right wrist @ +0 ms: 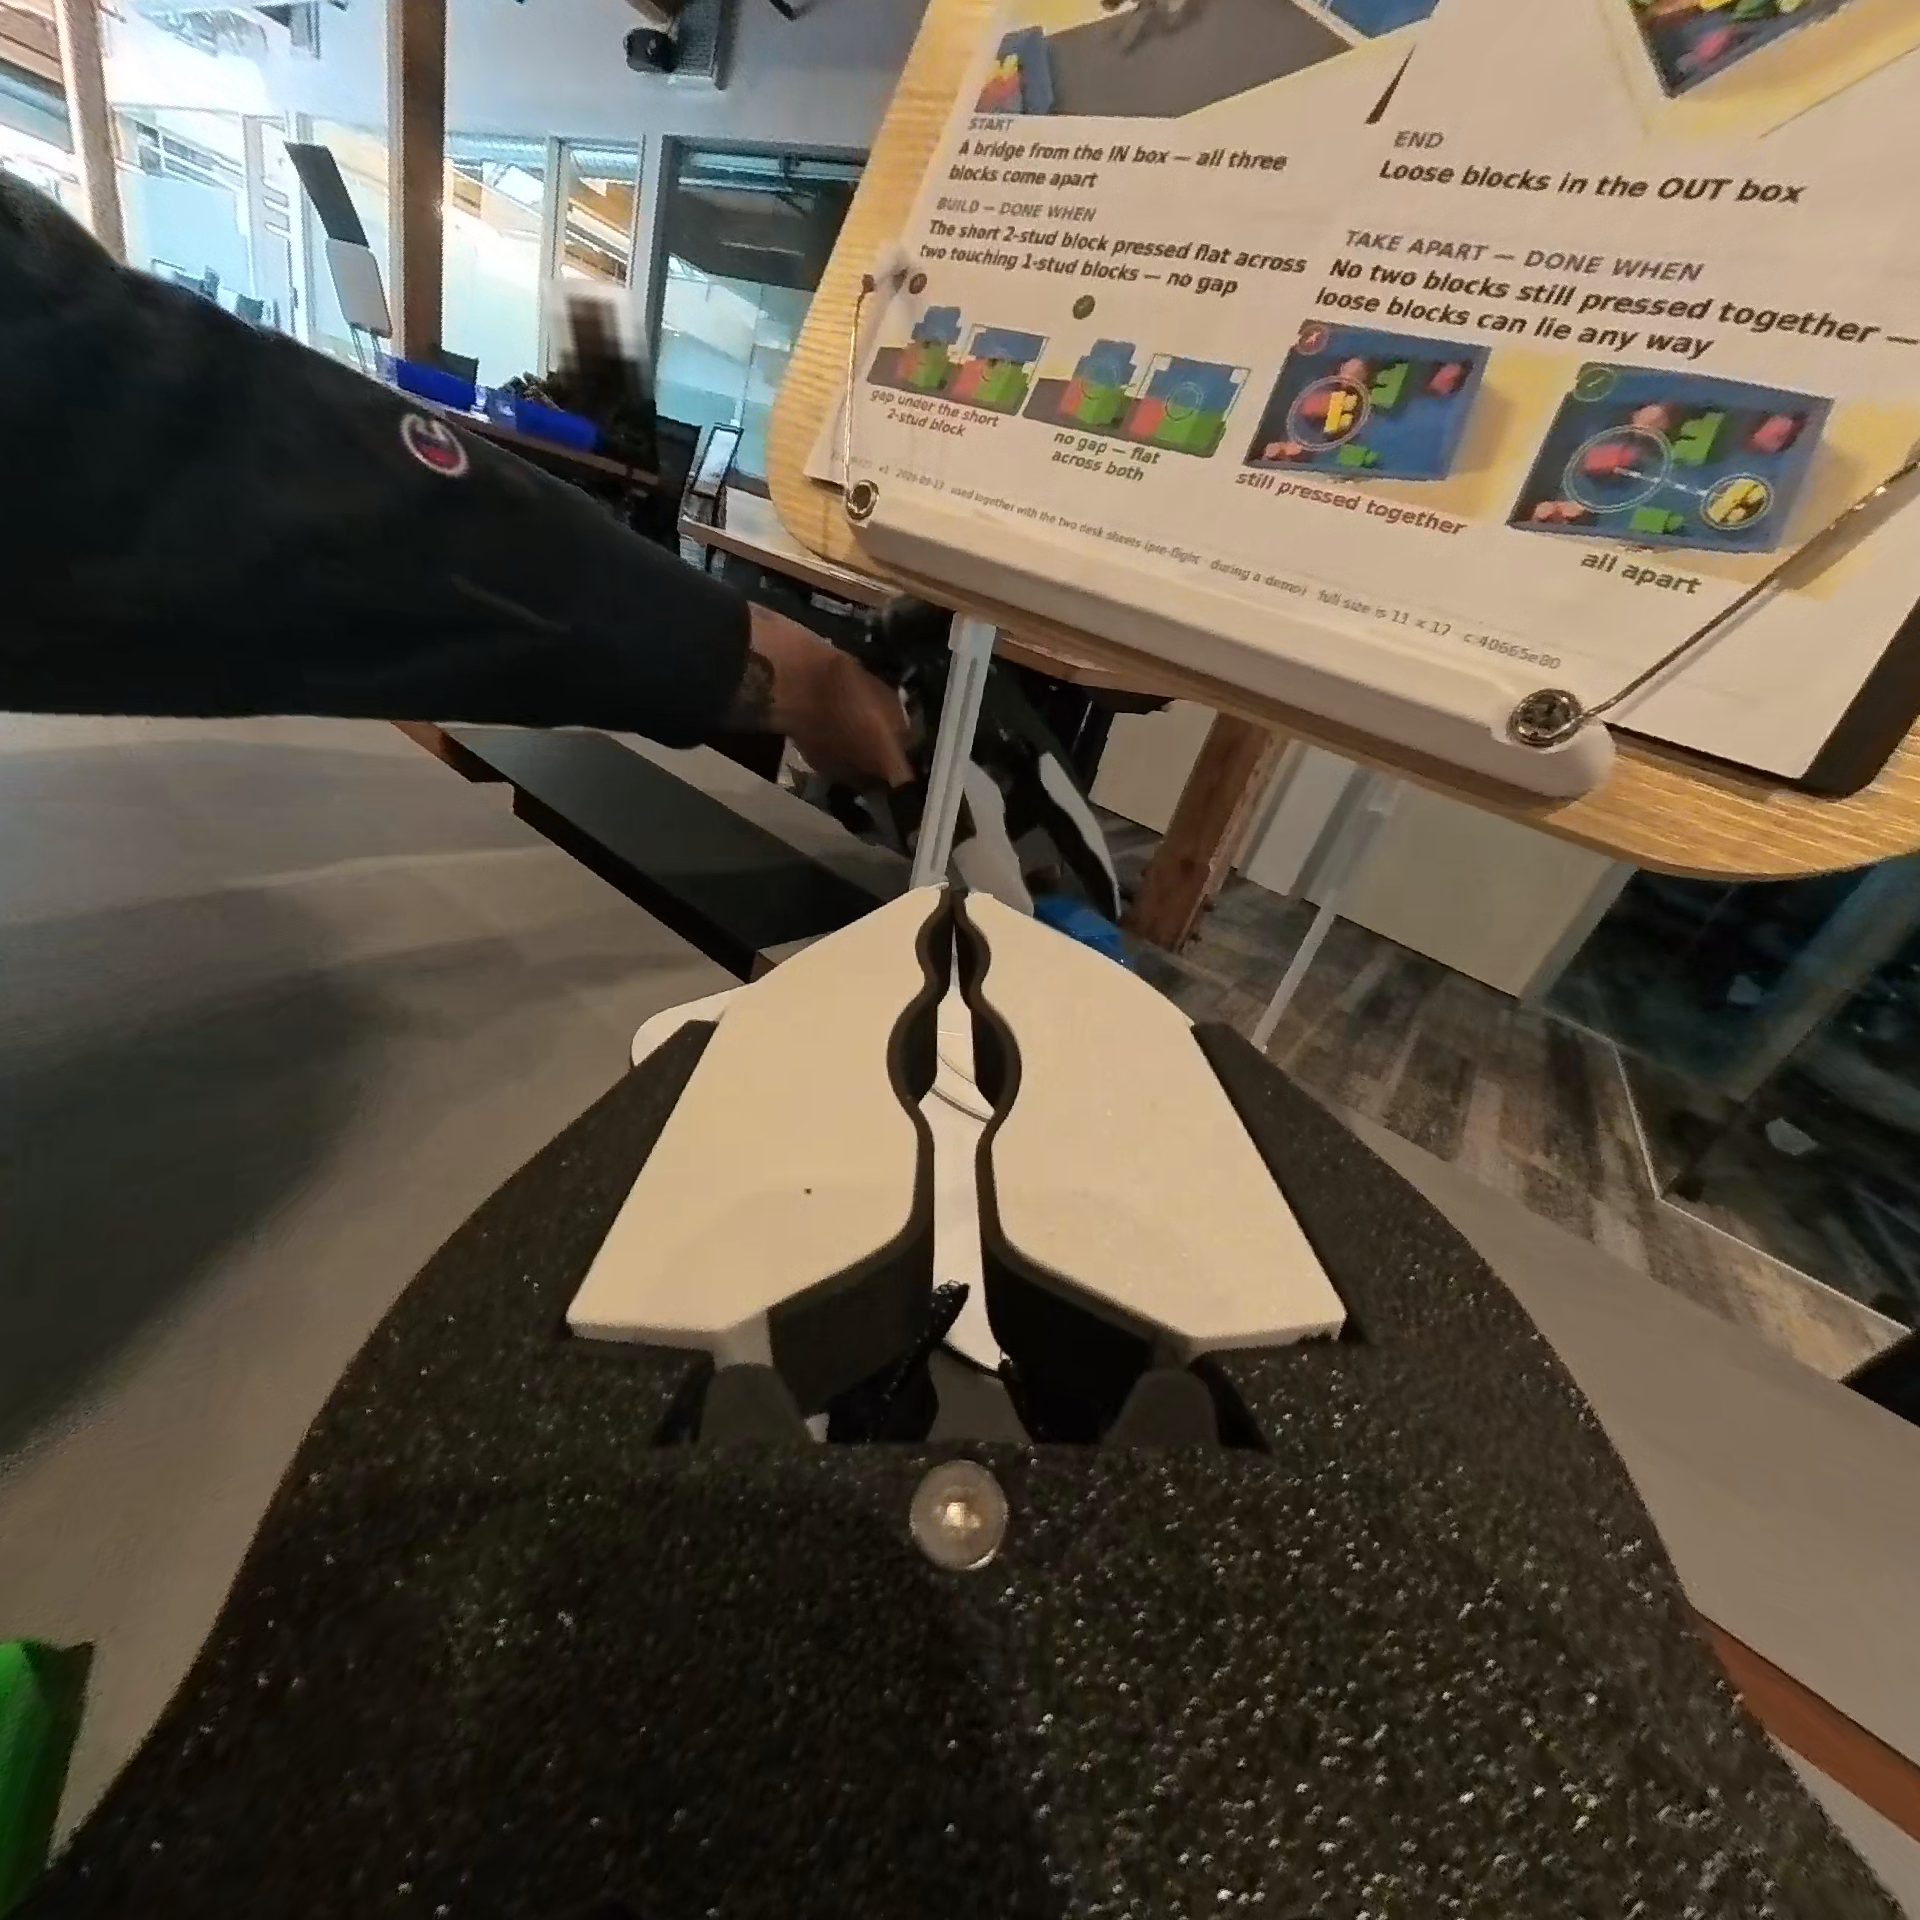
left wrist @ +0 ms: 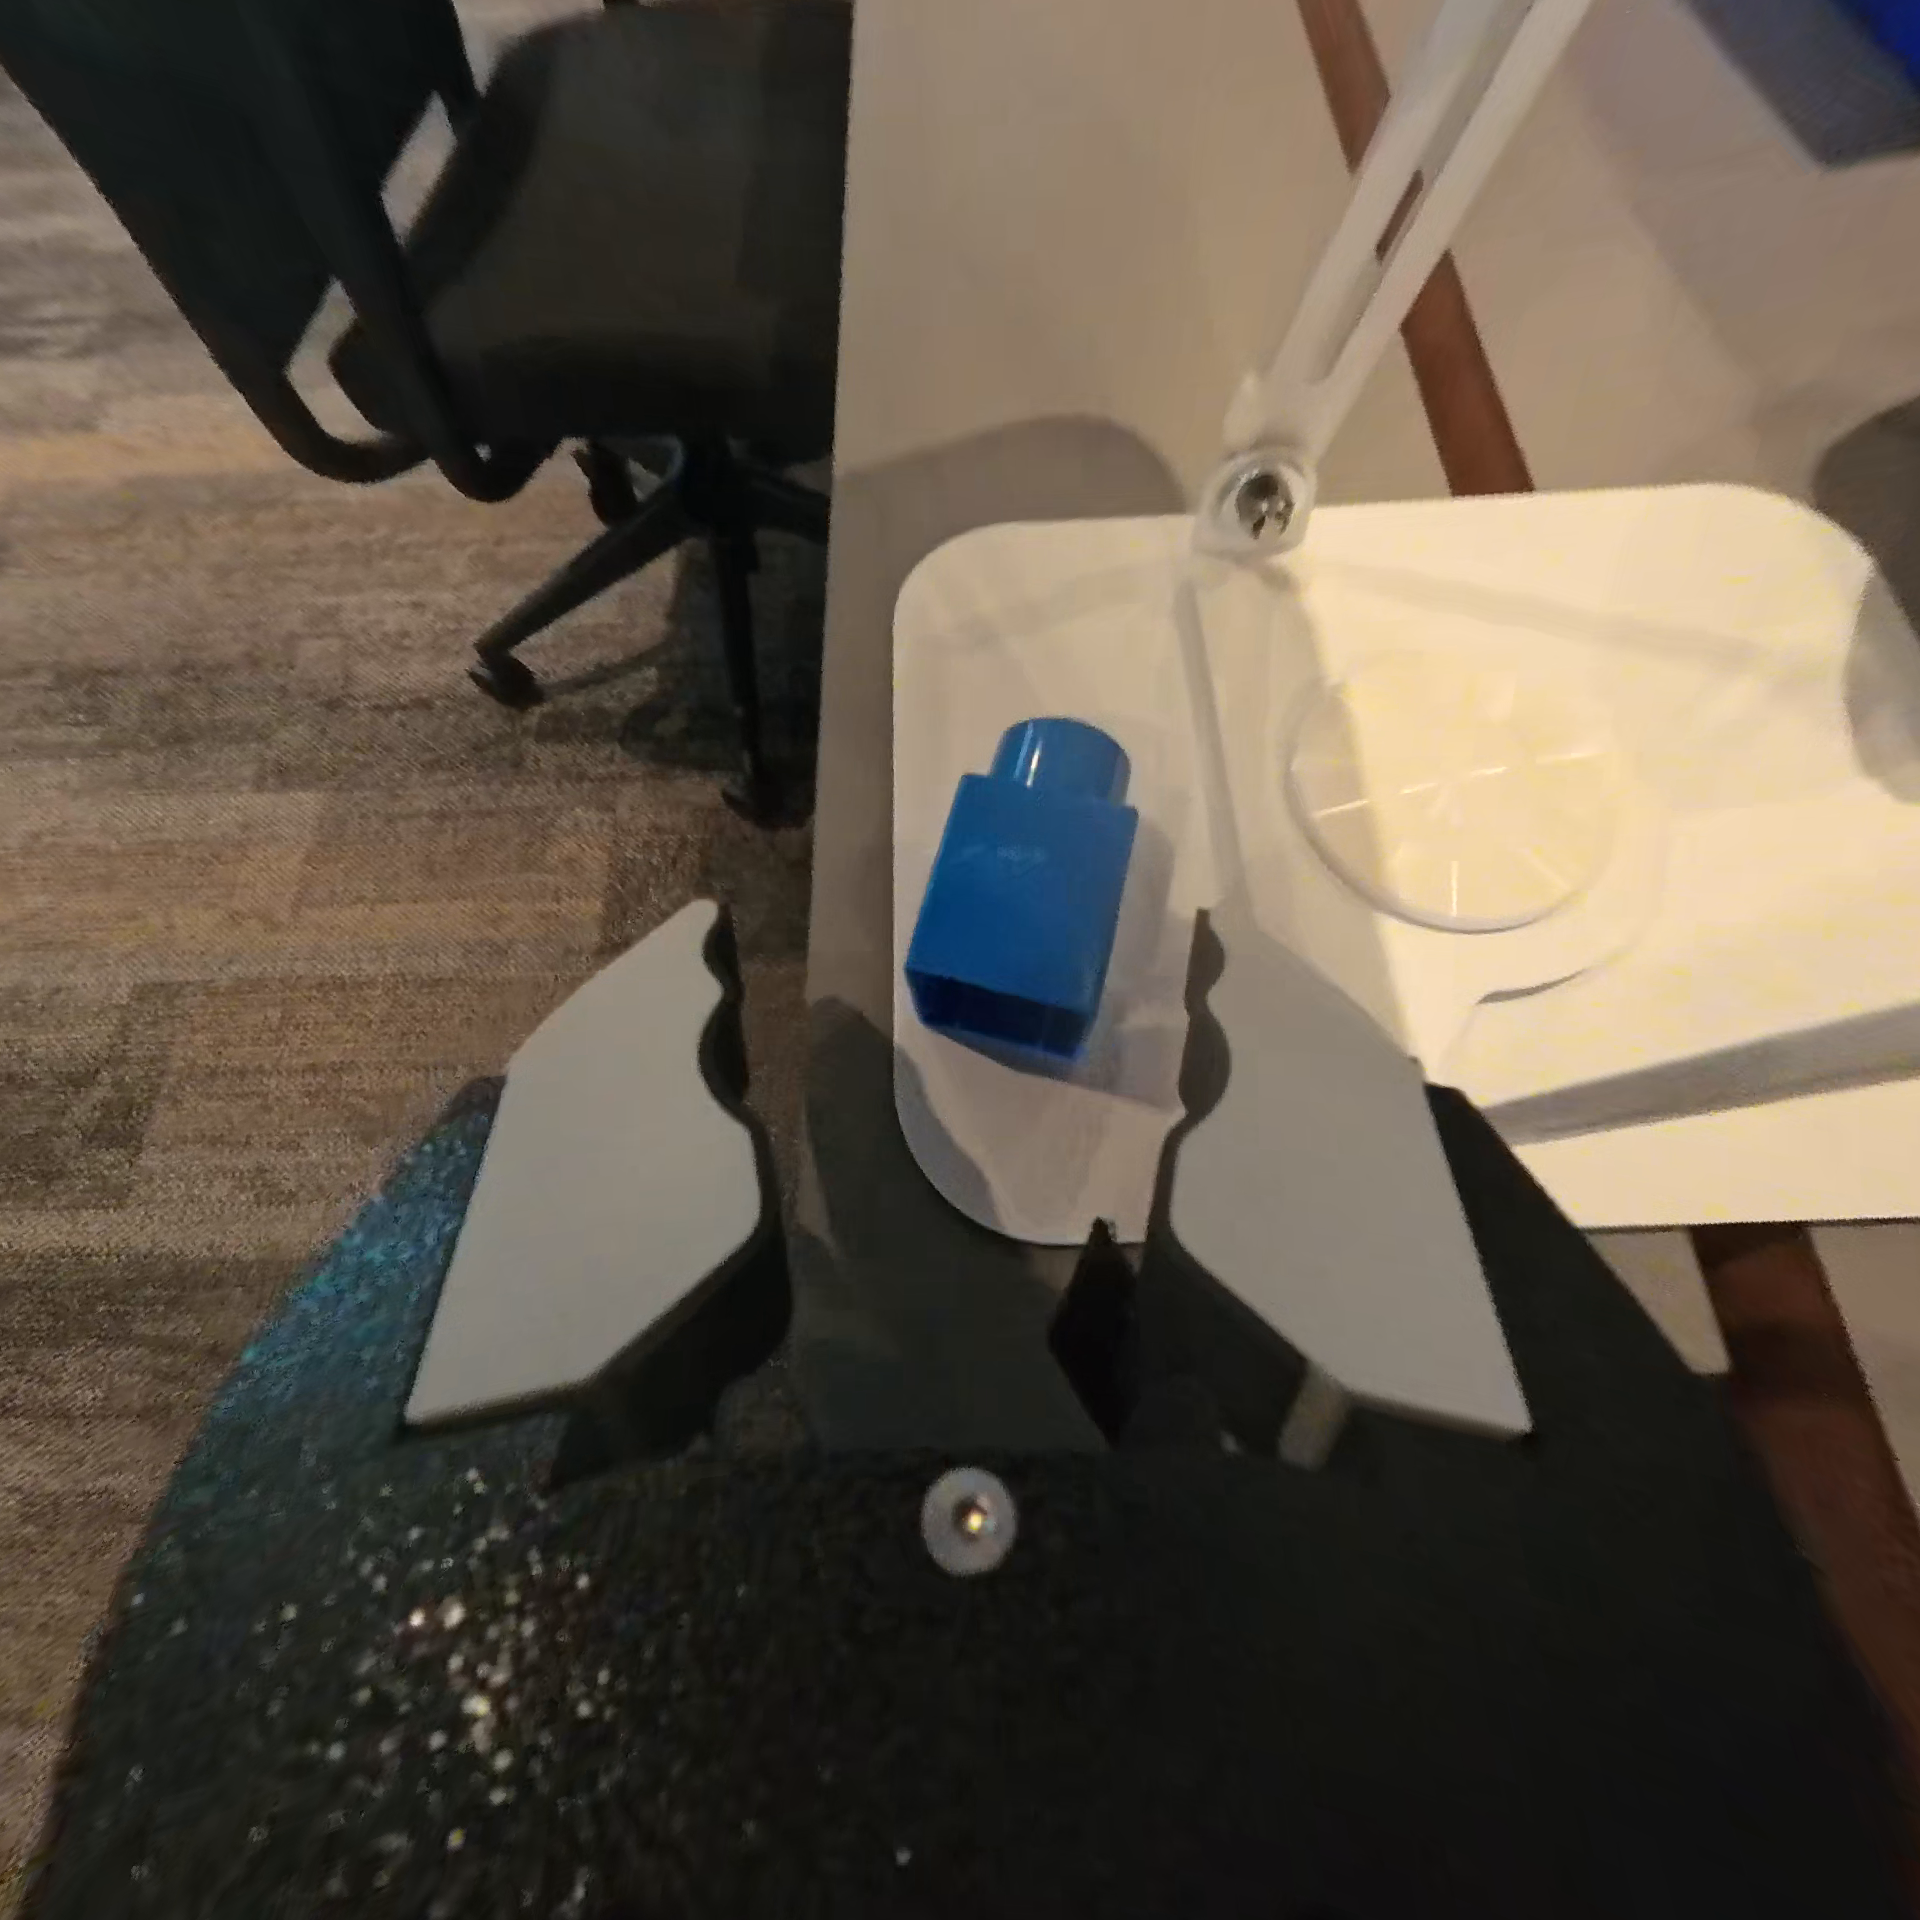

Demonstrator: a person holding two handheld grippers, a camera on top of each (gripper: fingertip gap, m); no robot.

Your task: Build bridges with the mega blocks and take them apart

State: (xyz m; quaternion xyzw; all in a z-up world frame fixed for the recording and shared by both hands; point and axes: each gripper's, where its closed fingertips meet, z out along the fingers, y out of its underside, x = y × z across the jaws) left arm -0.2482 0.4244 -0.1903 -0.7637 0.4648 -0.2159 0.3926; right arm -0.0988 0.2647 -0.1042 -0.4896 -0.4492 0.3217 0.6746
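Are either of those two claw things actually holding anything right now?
No. The left gripper is open above the blue block, which lies loose on the white stand base. The right gripper is shut on nothing.

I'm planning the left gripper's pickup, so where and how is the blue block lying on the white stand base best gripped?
Grip the blue block across its square body, on the two flat long sides, coming down from above. It lies tipped over on the white stand base, stud pointing away. The open left gripper already straddles it; the round stud would probably slip.

Pale table [left wrist: 987, 260] — white stand base [left wrist: 1558, 644] on it, blue block [left wrist: 1013, 894] lying on that base.
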